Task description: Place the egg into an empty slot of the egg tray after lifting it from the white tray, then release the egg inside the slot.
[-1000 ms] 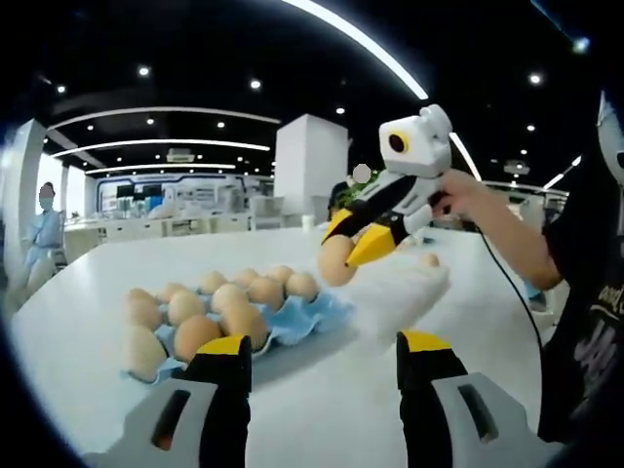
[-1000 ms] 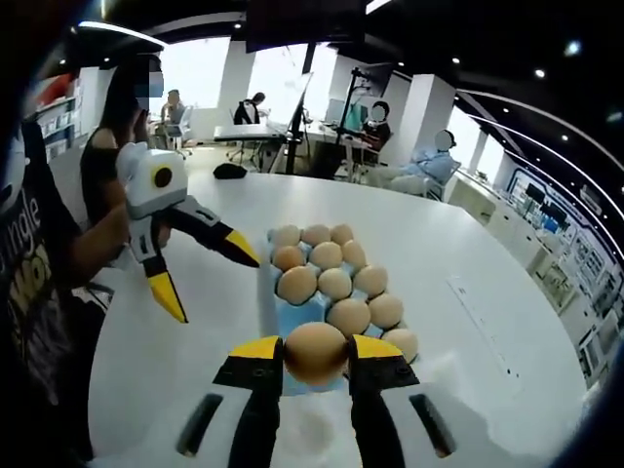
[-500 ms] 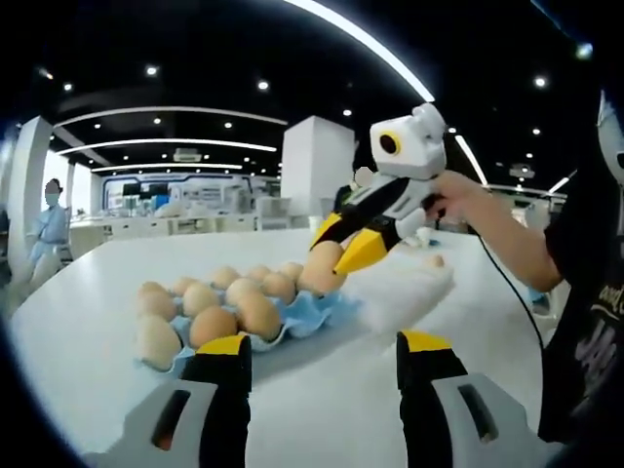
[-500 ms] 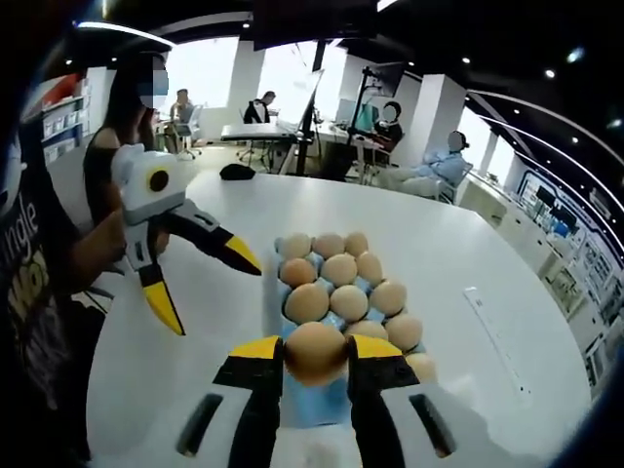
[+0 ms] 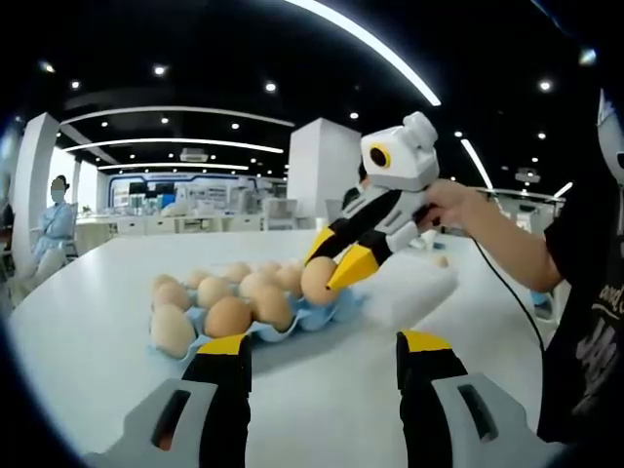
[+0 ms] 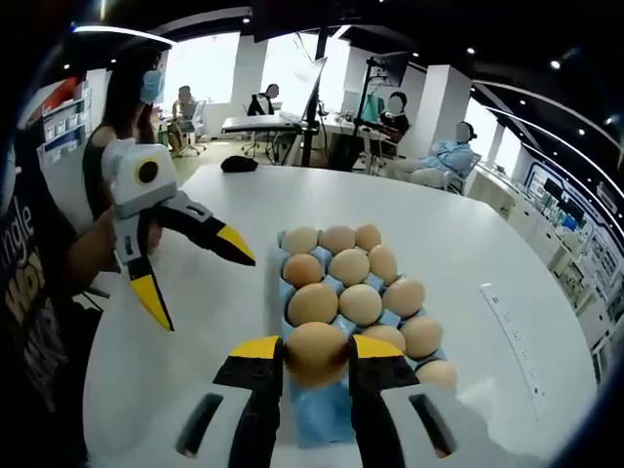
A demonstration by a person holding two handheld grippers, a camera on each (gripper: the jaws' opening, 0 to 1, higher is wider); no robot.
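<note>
My right gripper (image 6: 317,353) is shut on a brown egg (image 6: 316,352) and holds it over the near end of the blue egg tray (image 6: 322,419). In the left gripper view that right gripper (image 5: 333,273) comes in from the right, tilted down, with the egg (image 5: 318,281) just above the tray's near right corner (image 5: 336,310). Several brown eggs (image 6: 362,303) sit in the tray's slots. The white tray (image 5: 409,291) lies right behind the egg tray. My left gripper (image 5: 322,356) is open and holds nothing; it hovers above the table (image 5: 322,409), and from the right side its open yellow jaws (image 6: 190,268) point at the tray.
The round white table (image 6: 185,322) carries the egg tray. A small egg-like object (image 5: 444,261) lies beyond the white tray. A person's arm (image 5: 502,239) holds the right gripper. People sit at desks (image 6: 263,122) in the background. A flat white strip (image 6: 512,327) lies at the table's right.
The right gripper has carried the egg lower and closer over the egg tray's near end. The left gripper has stayed open, and its view has shifted a little.
</note>
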